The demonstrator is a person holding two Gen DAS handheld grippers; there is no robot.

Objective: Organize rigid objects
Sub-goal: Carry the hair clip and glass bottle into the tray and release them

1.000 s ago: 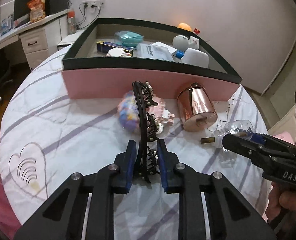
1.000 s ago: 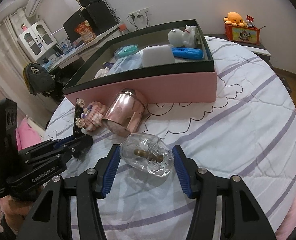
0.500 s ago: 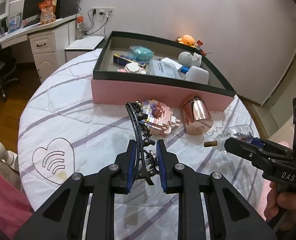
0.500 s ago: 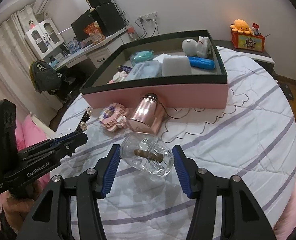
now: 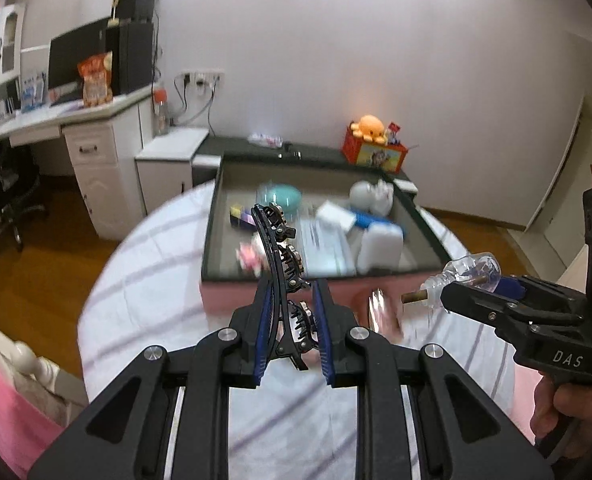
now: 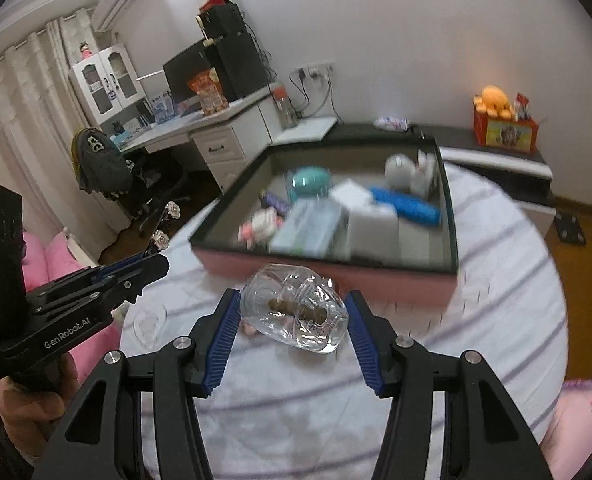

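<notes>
L gripper (image 5: pixel 289 334): fingers narrow, clamped on black hair claw clip (image 5: pixel 281 264), which stands upright betw. blue pads, raised above the table (image 5: pixel 143 280). R gripper (image 6: pixel 293 336): fingers at mid width, pressed on both sides of clear glass bottle (image 6: pixel 296 308), lying crosswise, cork stopper visible inside neck; bottle held above tabletop. Beyond both: pink storage box (image 6: pixel 376 276) w/ dark rim, on striped table cover. Box contents blurred: teal round case (image 5: pixel 277 196), white figurine (image 5: pixel 370 196), blue tube (image 6: pixel 408 206), white blocks, flat packet. Copper-coloured can (image 5: pixel 378 312) just in front of box wall, blurred. Far: desk (image 5: pixel 55 120), orange plush (image 5: pixel 370 128).
</notes>
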